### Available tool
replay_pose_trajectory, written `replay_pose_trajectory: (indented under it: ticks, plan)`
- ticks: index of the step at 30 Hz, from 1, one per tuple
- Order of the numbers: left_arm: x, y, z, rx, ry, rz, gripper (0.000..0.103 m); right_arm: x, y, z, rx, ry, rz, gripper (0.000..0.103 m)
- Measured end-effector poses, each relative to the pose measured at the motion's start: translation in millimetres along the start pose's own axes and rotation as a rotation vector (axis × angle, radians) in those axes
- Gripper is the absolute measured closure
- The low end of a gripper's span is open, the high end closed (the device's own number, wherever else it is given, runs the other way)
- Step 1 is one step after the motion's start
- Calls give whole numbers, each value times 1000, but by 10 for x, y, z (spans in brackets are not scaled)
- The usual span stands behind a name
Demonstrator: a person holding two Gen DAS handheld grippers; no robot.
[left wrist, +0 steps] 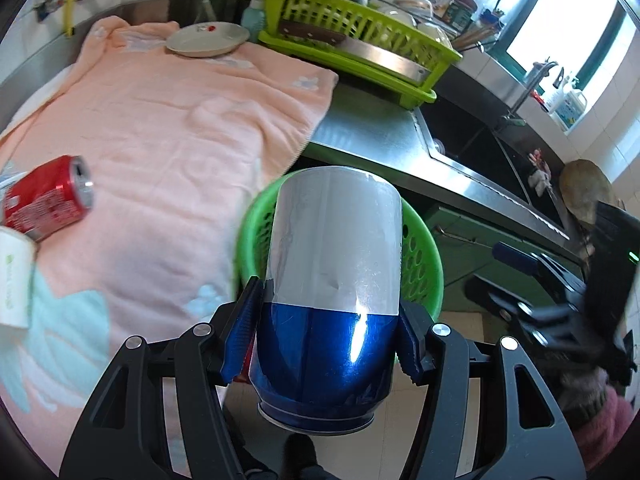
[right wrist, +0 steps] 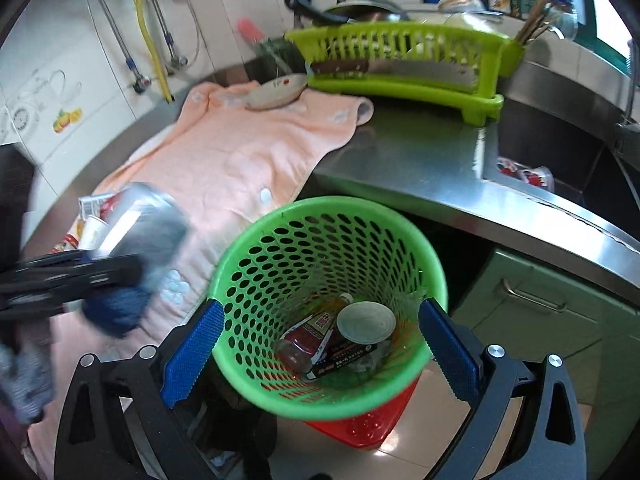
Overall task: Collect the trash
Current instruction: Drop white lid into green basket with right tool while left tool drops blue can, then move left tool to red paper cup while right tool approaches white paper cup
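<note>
My left gripper [left wrist: 328, 300] is shut on a blue and silver drink can [left wrist: 332, 240], its blue pads pressing both sides. Right behind the can stands the green perforated basket [left wrist: 420, 248]. A red cola can [left wrist: 48, 196] lies on its side on the pink towel [left wrist: 180, 120], beside a white paper cup [left wrist: 14, 276]. My right gripper [right wrist: 322, 308] is open over the basket [right wrist: 280, 216], nothing between its pads. Inside lie a red-labelled bottle [right wrist: 308, 332] and a silver-topped can [right wrist: 366, 322]. The left gripper [right wrist: 132, 272] and its can [right wrist: 148, 224] show blurred at left.
A lime dish rack [left wrist: 360, 40] with a cleaver and a plate [left wrist: 208, 40] stand at the back of the steel counter. The sink [left wrist: 472, 140] lies to the right. A red plastic thing [right wrist: 372, 420] sits on the floor under the basket. Green cabinet doors [right wrist: 540, 320] are below the counter.
</note>
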State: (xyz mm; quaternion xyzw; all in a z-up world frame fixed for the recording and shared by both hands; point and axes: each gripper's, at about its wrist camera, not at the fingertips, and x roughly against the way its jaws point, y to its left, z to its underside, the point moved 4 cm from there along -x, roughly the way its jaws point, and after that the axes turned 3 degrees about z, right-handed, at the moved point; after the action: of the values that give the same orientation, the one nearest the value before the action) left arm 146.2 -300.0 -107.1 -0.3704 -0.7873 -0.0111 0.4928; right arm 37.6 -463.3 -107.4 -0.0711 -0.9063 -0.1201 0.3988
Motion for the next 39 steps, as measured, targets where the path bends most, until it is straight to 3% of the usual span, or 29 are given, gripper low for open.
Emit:
replay_pose_trajectory:
  ticks: [6, 16, 20, 28, 39]
  plan:
    - [-649, -227, -84, 31, 70, 17, 44, 290, -166, 162, -45, -32, 10, 8]
    - [-1384, -406, -57, 91, 170, 52, 43, 426, -438, 526, -104, 5, 25, 8]
    - [-1458, -480, -57, 81, 164, 62, 32, 471, -498, 552, -119, 0, 26, 8]
    - [-1098, -405, -31, 83, 104, 93, 31, 483, -401, 505, -103, -19, 11, 8]
    - [-57, 169, 198, 92, -20, -10, 31, 323, 191, 272, -30, -32, -72, 8]
